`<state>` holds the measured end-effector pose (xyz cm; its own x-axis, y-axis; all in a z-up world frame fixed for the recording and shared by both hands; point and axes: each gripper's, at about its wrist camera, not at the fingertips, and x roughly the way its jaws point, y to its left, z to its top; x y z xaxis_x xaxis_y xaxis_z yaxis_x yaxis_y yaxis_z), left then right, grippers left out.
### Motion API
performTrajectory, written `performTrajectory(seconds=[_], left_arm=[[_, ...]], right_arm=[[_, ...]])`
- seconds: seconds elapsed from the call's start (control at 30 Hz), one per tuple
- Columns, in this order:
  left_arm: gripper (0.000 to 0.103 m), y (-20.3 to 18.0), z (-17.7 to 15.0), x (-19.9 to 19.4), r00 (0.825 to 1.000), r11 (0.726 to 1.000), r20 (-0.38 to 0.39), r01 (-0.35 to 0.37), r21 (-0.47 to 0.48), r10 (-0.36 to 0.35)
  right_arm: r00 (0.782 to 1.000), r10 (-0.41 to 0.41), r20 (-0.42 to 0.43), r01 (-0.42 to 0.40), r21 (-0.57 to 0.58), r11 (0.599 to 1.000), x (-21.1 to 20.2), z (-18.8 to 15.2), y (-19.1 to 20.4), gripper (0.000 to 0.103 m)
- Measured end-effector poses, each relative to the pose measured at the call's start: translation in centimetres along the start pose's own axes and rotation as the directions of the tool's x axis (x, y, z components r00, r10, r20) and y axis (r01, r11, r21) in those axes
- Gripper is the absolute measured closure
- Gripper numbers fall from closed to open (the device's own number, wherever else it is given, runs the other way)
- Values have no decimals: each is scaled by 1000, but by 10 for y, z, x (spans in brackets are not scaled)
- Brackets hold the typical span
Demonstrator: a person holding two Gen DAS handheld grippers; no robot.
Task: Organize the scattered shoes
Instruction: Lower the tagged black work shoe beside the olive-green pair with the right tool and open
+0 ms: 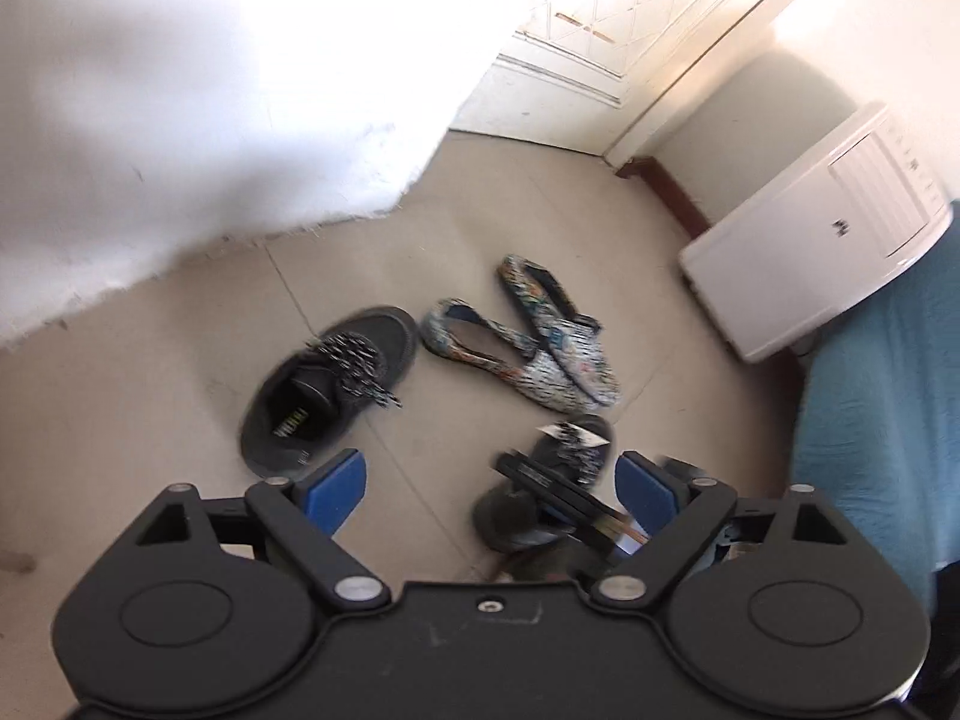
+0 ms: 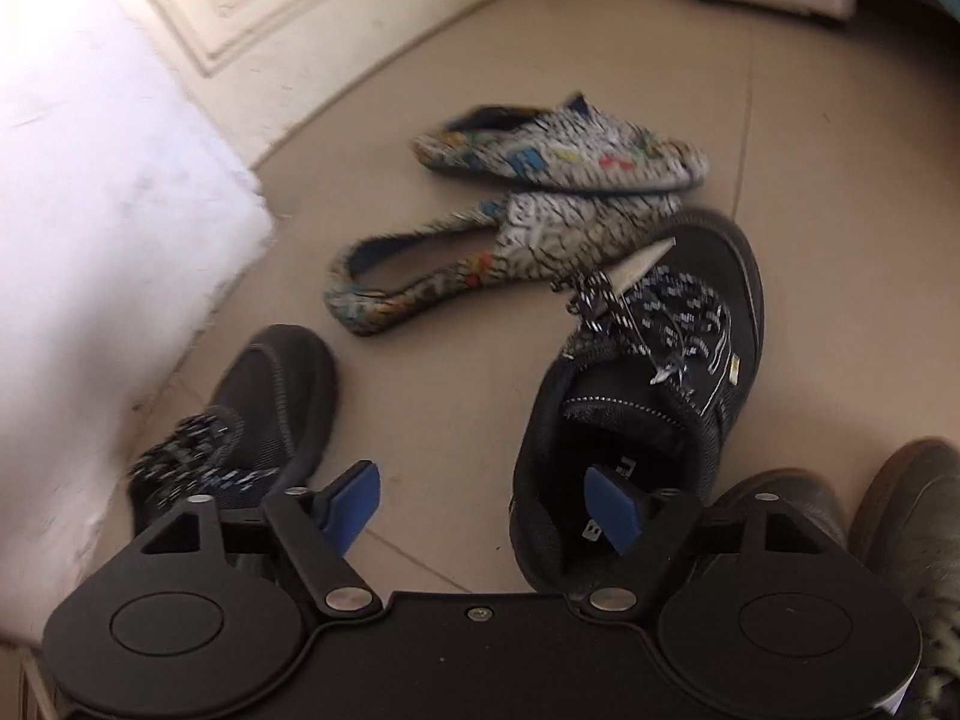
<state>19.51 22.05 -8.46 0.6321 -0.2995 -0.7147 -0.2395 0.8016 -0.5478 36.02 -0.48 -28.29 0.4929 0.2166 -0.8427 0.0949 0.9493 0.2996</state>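
Observation:
My left gripper (image 1: 492, 486) hangs open over the tiled floor with nothing between its blue pads (image 1: 342, 480). Ahead of it lies one black laced sneaker (image 1: 324, 390), beside a pair of patterned slip-ons (image 1: 498, 354). The second black sneaker (image 2: 660, 360) lies under my right gripper (image 2: 483, 504). Its right pad (image 2: 612, 507) reaches into the shoe's opening, its left pad stands outside the shoe's side wall, and a gap shows, so it is open. The first sneaker (image 2: 258, 420) is at its left. The slip-ons (image 2: 558, 156) lie crossed beyond.
A white wall corner (image 1: 180, 120) juts in on the left, with a pale door (image 1: 570, 60) behind. A white appliance (image 1: 828, 228) and a teal bedcover (image 1: 888, 420) stand on the right. Dark green shoes (image 2: 900, 528) are at the right gripper's right.

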Motion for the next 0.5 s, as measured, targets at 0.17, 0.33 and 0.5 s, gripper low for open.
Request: performTrajectory(seconds=[0.17,0.33,0.5], left_arm=[[14,13,11,-6,999,999,13,41,-28,-41],[14,26,18,-18,995,998,95,30,-52,-25],[14,42,24,-25,993,994,117,43,-102,-31]], right_arm=[[986,-140,-88,144,50,988,36,2,-5,80],[991,-134,-17,134,-35,990,16,-6,11,90],[998,-47,-38,42,-134,990,0,-31,50,88]])
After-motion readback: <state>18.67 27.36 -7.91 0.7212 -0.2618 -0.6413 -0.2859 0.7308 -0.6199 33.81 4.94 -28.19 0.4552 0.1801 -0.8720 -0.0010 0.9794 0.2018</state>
